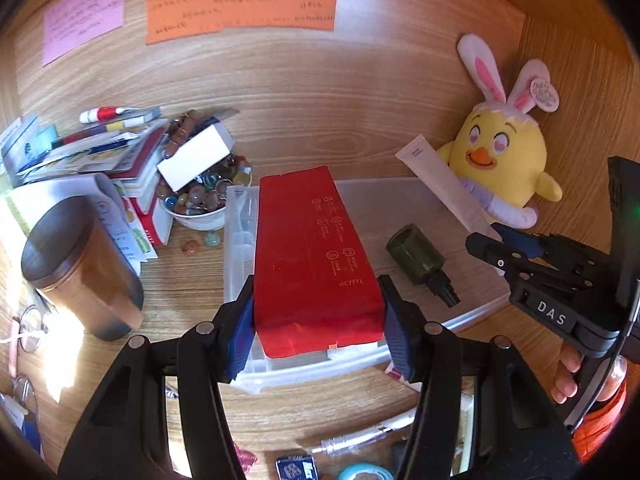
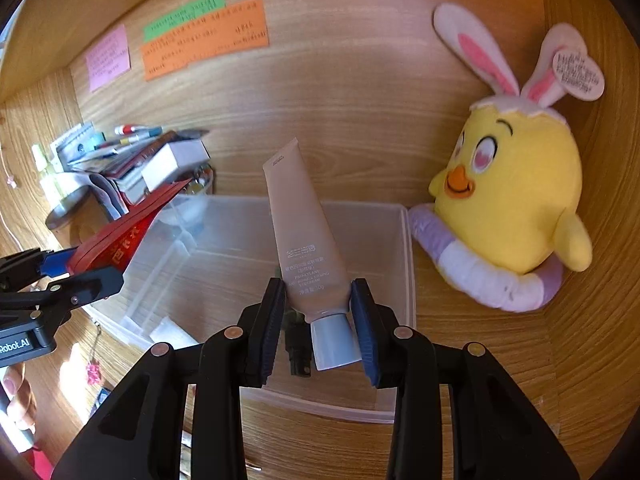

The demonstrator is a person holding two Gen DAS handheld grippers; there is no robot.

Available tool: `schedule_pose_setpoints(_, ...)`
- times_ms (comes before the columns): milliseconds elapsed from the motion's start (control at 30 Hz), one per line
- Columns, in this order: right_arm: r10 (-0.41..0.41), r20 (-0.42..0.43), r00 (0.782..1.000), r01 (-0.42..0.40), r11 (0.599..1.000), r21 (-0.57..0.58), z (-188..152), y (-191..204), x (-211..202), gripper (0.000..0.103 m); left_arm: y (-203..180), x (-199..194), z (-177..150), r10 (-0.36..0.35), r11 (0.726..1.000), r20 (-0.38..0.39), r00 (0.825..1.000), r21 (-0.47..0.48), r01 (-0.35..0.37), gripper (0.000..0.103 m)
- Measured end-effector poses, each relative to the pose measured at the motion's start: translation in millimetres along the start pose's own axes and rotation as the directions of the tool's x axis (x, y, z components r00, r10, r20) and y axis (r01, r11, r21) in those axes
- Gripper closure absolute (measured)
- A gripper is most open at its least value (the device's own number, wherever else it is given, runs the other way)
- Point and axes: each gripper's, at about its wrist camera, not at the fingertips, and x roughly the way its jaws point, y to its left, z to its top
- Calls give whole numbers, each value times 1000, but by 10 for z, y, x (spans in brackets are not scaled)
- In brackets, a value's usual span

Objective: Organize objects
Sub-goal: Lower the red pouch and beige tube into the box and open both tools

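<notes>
Clamped in my left gripper [image 1: 320,320], red pouch [image 1: 314,256]; right gripper [image 2: 318,312] pinching cream tube [image 2: 306,240] above clear bin [image 2: 406,264]—tube's slick shoulder may slip.

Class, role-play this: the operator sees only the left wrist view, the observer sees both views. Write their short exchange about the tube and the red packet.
Operator: Where does the right gripper hold the tube?
Observer: Low on its body, just above the grey cap, which points back toward the camera.
Operator: Any print on the face of the red packet that I cannot see?
Observer: Yes, gold characters show on that face.
</notes>
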Motion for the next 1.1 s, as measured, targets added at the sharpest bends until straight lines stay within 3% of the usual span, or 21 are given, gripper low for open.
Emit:
schedule_pose_setpoints(467,-31,-80,996,29,999,-29,-83,18,246,72,-83,336,64,26,999,-50,998,46,-24,47)
schedule_pose_setpoints(933,-45,-98,994,42,998,-37,-84,23,263,71,-75,522,59,12,999,-113,994,43,-7,46)
schedule_pose_setpoints(1033,-24,-103,994,20,999,-33,-80,21,252,65,-51,511,53,-4,1000,-127,992,27,7,41)
schedule_pose_setpoints(1100,-29,-95,995,25,999,-41,-80,38,231,56,-41,476,48,-10,1000,-122,992,20,13,35)
